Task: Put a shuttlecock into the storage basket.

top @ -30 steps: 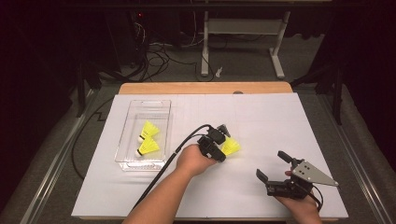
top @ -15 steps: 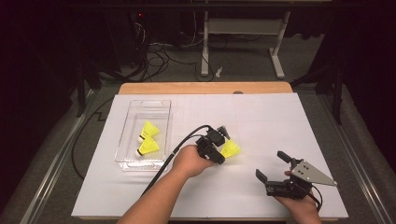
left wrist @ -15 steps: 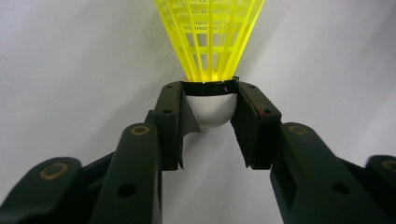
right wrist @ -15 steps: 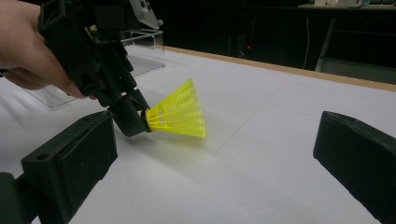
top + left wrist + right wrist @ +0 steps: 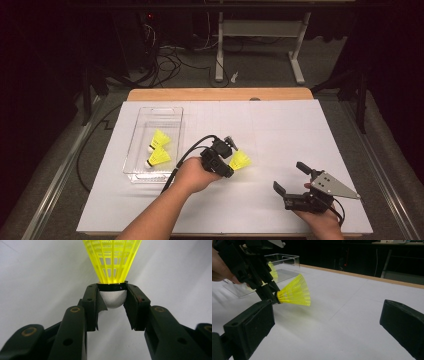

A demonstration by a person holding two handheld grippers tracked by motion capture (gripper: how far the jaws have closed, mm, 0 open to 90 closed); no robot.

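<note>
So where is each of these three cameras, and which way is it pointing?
High view: above the table, looking forward and down; both forearms, left gripper and right gripper show.
Left gripper view: along its own jaws, clamped on a shuttlecock.
Right gripper view: level across the table, past its open jaws.
All three share that shuttlecock; the high and right gripper views share the clear tray.

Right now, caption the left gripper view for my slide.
Left gripper clamps a yellow shuttlecock by its white cork, skirt pointing away over the white table.

A white-covered table bears a clear tray near its left edge.
</note>
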